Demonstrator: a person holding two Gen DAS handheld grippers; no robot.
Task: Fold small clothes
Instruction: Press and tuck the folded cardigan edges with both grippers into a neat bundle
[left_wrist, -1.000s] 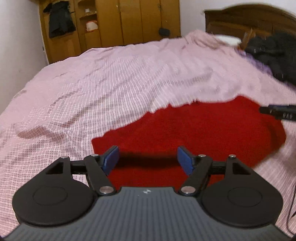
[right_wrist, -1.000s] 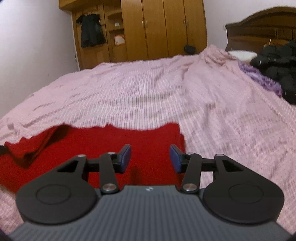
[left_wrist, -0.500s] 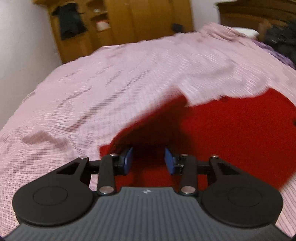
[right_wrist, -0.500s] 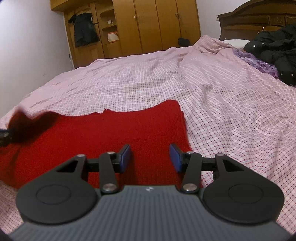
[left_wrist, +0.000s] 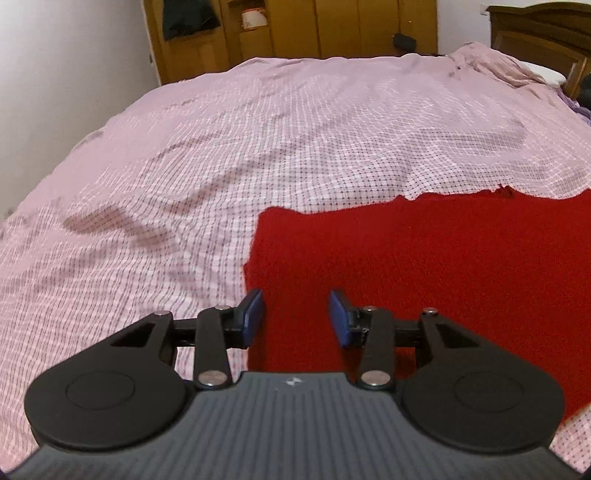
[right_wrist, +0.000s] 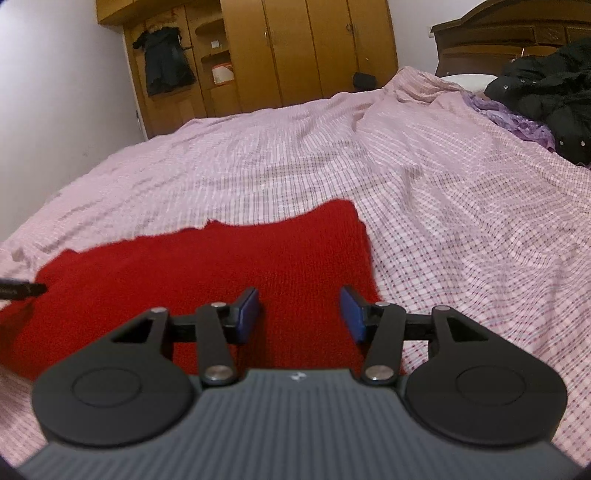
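The left edge of the red knitted garment (left_wrist: 424, 266), raised and bunched a moment ago, now lies flat on the pink checked bedspread (left_wrist: 221, 147), so I'd judge one fold finished and the next still to start. The left gripper (left_wrist: 296, 317) has narrowed from wide to about half open, nothing between its blue pads, low centre of its frame over the garment's left edge. The right gripper (right_wrist: 299, 314) sits half open and empty, low centre over the right edge. I count one red garment, two grippers, one black coat pile (right_wrist: 546, 92) upper right, one wooden wardrobe (right_wrist: 295, 48).
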